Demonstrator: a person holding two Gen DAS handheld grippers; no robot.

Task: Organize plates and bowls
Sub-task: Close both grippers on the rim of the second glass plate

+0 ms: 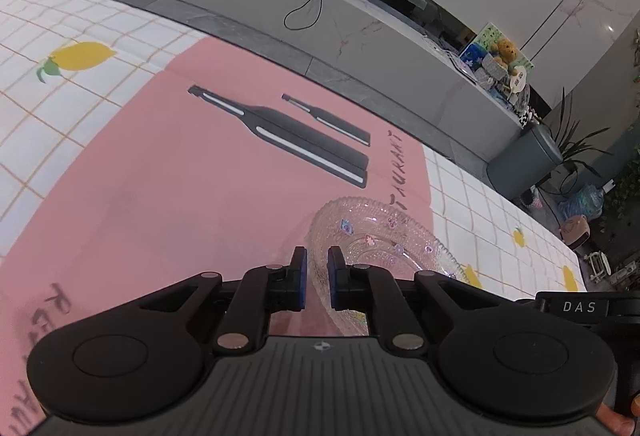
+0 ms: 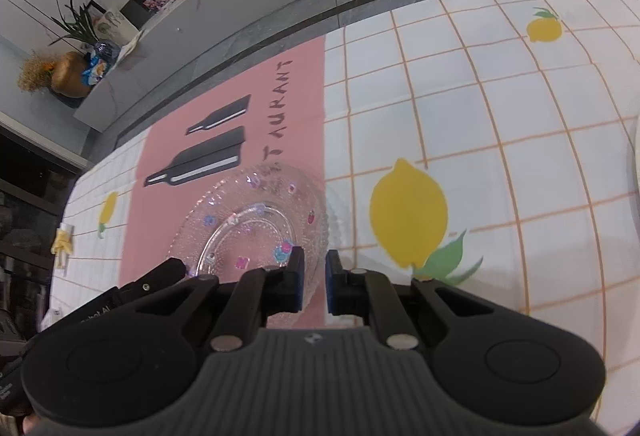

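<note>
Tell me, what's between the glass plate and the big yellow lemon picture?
Nothing but bare white checked tablecloth lies between the clear beaded glass plate and the printed yellow lemon, as the right wrist view shows.

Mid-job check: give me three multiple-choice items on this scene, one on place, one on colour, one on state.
1. The glass plate lies mostly on:
A. pink mat
B. floor
C. shelf

2. The fruit printed on the tablecloth is:
A. red
B. yellow
C. blue

3. The left gripper and right gripper are:
A. both wide open
B. both shut on the plate's rim
C. both away from the plate

Key: 1 A, pink shows under the glass; 2 B, lemons; 3 B, rim passes between each pair of jaws.
</note>
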